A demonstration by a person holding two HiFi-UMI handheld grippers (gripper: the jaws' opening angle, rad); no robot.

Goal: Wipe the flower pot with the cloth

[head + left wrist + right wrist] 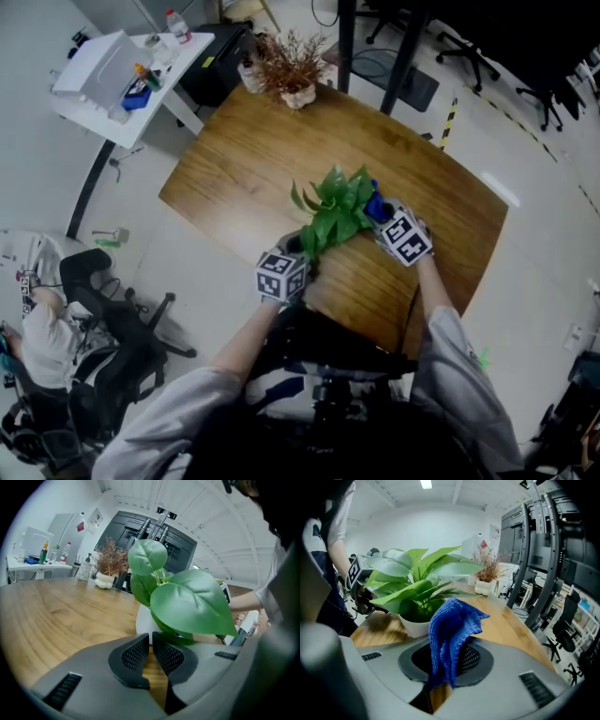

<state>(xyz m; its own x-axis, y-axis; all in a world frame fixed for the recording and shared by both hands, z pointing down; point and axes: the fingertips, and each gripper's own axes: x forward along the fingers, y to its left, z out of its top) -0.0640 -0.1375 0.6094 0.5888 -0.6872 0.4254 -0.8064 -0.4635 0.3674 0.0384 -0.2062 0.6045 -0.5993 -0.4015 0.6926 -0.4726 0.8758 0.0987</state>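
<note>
A white flower pot point(143, 620) with broad green leaves point(337, 211) stands near the front edge of the wooden table point(234, 178). My left gripper point(150, 641) is at the pot's left side. Its jaws are pressed nearly together, with the pot's white rim between the tips. My right gripper point(445, 660) is shut on a blue cloth point(452, 630) that hangs out of the jaws, just right of the pot point(415, 624). In the head view the cloth point(376, 205) shows between the leaves and the right marker cube. The leaves hide the pot there.
A dried plant in a small white pot point(292, 70) stands at the table's far edge. A white side table point(122, 70) with bottles is at the back left. An office chair point(112, 319) stands on the floor to the left.
</note>
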